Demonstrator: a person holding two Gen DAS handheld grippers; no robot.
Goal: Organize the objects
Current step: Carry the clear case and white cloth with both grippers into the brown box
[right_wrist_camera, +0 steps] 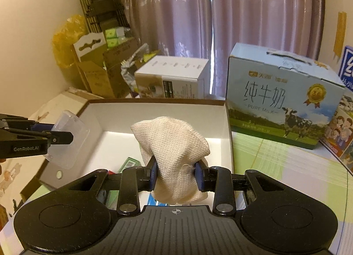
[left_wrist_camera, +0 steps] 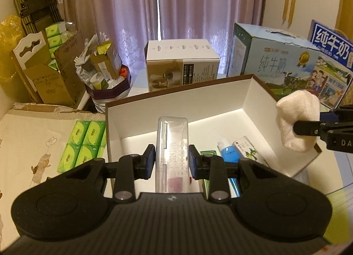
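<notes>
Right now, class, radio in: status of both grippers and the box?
Left gripper shut on clear plastic case. Right gripper shut on white cloth bundle. Both held over open white box, tubes and packets already inside. Nothing blocking.

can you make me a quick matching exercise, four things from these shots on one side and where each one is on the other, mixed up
Things:
1. clear plastic case
2. white cloth bundle
3. blue and white tube
4. green tissue packs

Places:
A. lying on the floor of the open white box
B. clamped in the right tool
C. outside the box, beside its left wall in the left wrist view
D. clamped in the left tool

Pairs: 1-D, 2-B, 3-A, 4-C
</notes>
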